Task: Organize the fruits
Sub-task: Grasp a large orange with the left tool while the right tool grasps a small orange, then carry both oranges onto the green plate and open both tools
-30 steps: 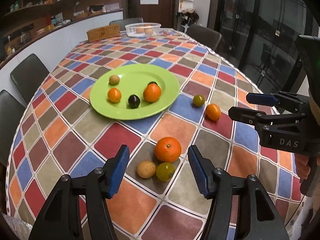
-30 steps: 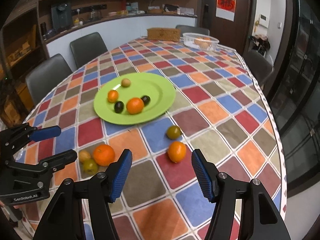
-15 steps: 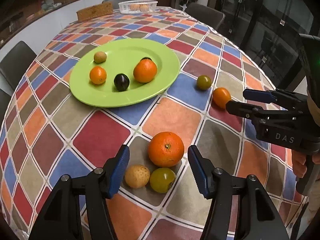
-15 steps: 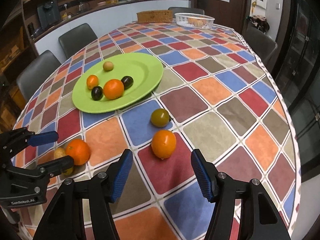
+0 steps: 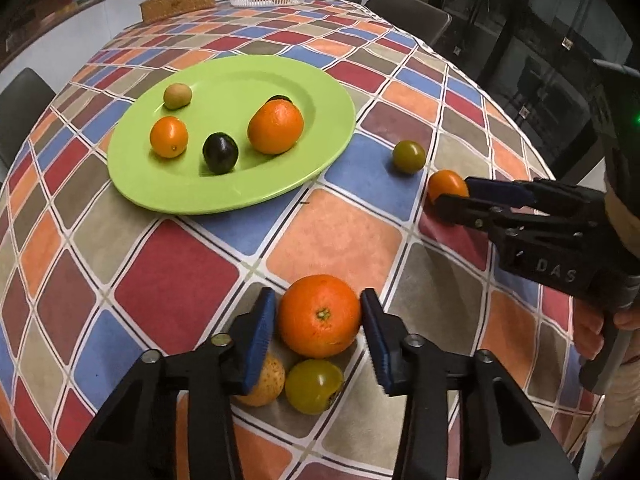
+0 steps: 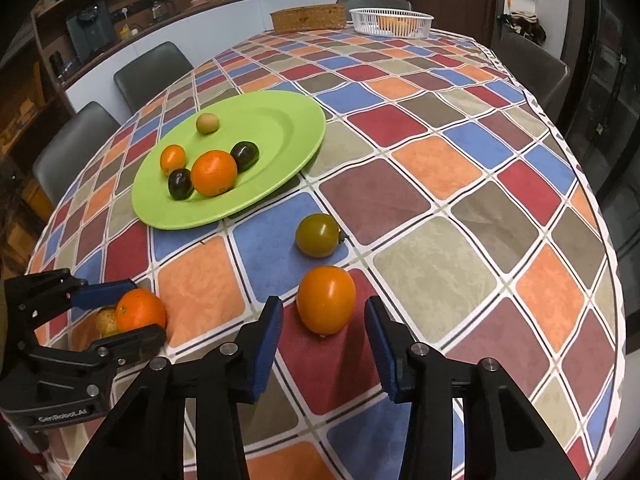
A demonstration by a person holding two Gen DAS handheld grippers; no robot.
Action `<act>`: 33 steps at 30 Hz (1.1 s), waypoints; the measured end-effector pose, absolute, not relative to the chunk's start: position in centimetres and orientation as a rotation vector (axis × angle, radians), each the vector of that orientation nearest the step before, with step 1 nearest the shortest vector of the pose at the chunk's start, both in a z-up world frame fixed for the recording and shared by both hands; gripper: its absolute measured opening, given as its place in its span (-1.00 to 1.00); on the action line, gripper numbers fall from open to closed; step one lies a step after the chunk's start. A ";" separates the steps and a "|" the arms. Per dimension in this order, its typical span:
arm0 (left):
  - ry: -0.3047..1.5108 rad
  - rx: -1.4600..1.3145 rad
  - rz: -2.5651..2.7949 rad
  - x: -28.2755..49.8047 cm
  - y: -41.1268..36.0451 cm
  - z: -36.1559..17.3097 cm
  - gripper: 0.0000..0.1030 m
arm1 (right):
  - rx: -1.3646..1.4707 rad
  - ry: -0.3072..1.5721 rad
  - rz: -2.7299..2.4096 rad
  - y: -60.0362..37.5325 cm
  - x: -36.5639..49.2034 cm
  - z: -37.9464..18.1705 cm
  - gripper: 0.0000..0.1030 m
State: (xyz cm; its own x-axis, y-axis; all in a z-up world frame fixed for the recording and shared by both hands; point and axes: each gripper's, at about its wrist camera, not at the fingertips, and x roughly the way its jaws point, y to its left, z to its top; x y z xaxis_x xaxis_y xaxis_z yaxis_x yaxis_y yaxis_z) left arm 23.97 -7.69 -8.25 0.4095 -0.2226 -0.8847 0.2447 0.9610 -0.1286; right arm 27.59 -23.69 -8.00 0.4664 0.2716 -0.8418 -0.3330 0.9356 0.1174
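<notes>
A green plate (image 5: pixel 240 76) (image 6: pixel 280 120) holds an orange (image 5: pixel 275 128), a small orange fruit (image 5: pixel 169 137), dark plums (image 5: pixel 220 153) and a tan fruit (image 5: pixel 177 96). My left gripper (image 5: pixel 318 314) is open around a large orange (image 5: pixel 320 322), its pads close on both sides; a tan fruit (image 5: pixel 264 384) and a green fruit (image 5: pixel 314 386) lie just below. My right gripper (image 6: pixel 324 330) is open around a small orange tomato-like fruit (image 6: pixel 326 300). A green tomato (image 6: pixel 318 235) lies beyond it.
A checkered tablecloth (image 6: pixel 460 168) covers the round table. A white basket (image 6: pixel 390 22) and a wicker box (image 6: pixel 308 18) stand at the far edge. Grey chairs (image 6: pixel 152 72) ring the table. The table edge drops off at the right.
Both grippers have moved forward and down. The left now straddles the large orange and its jaws have narrowed; the right now straddles the small orange fruit.
</notes>
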 end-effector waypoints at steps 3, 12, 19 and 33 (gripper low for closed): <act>1.106 0.036 -0.289 24.1 -7.9 -8.2 -0.23 | -0.069 1.027 0.372 -23.5 27.9 -8.2 -0.24; 1.054 0.028 -0.283 24.1 -7.7 -6.7 -0.23 | -0.064 1.024 0.366 -23.4 28.2 -8.3 -0.36; 1.013 0.021 -0.284 23.8 -7.4 -5.2 -0.23 | -0.049 0.996 0.381 -23.2 27.4 -7.4 -0.36; 0.900 0.005 -0.307 22.7 -6.9 -1.1 -0.24 | -0.046 0.886 0.420 -22.4 25.6 -2.7 -0.36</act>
State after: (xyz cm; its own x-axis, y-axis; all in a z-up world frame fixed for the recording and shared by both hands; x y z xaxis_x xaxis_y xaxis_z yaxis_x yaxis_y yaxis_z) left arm 22.72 -6.94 -1.15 0.5806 -0.2610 -0.7712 0.2648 0.9563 -0.1243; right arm 25.59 -22.45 -2.70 0.5568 0.3372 -0.7591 -0.3749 0.9175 0.1326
